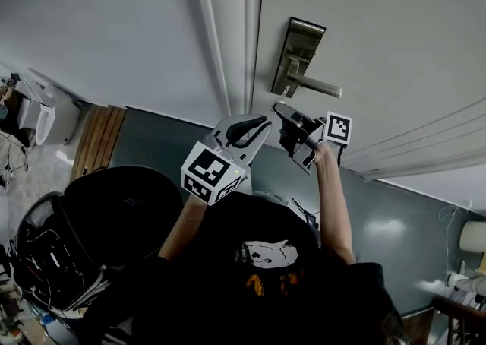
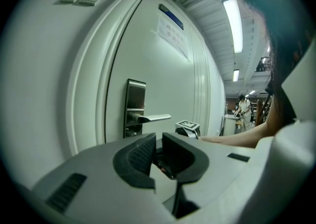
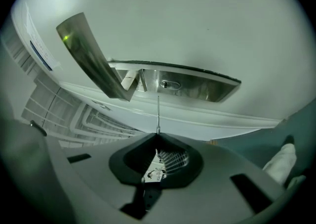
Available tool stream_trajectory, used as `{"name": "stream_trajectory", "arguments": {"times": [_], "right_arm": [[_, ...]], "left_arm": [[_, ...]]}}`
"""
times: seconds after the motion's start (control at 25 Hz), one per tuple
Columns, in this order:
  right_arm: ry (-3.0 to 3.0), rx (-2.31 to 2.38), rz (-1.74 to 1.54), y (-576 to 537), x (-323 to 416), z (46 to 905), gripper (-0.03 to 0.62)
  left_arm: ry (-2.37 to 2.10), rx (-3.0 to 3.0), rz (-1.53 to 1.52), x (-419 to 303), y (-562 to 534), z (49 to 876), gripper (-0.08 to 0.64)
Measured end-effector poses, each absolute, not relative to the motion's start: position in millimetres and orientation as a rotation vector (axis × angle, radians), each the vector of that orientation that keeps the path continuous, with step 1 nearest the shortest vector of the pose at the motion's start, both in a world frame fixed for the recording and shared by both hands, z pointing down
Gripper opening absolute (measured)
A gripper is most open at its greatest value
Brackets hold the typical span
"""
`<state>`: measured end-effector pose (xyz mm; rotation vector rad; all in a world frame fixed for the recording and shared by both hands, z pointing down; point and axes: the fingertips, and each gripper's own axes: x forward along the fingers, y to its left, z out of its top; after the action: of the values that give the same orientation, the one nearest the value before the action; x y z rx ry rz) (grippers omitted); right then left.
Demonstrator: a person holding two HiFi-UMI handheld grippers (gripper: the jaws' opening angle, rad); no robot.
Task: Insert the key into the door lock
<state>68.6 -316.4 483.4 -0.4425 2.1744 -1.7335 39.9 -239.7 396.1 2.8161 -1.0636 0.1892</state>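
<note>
Step in hand, by judgement: final approach and alignment, with insertion not yet made. Find the right claw (image 3: 158, 138) closed tight on the key (image 3: 158, 113), with the thin blade projecting straight ahead toward the lock plate (image 3: 202, 89) on the door (image 1: 380, 24). Note the blade tip short of the plate, apparently apart from it, and lying just left of the keyhole (image 3: 168, 85) in the right gripper view. Note also the lever handle (image 3: 89, 53) standing out well to the left, clear of the blade path. Find the left claw (image 2: 157, 155) drawn together on nothing, positioned beside the right one, facing the same door and taking no part in the work. For the next move: shift the right claw slightly toward the keyhole to bring the blade onto the slot, check blade rotation against the slot (too small to read here), then advance straight in without side load. Expect a bent blade or a skid across the plate if pushed off-axis.
</note>
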Motion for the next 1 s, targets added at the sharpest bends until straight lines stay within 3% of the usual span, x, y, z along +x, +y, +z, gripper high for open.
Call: {"name": "stream_trajectory", "arguments": {"times": [1.0], "right_arm": [[2.08, -0.261, -1.775, -340, 69, 484, 0.023]], "left_arm": [[-1.085, 2.827, 0.165, 37, -242, 414, 0.044]]}}
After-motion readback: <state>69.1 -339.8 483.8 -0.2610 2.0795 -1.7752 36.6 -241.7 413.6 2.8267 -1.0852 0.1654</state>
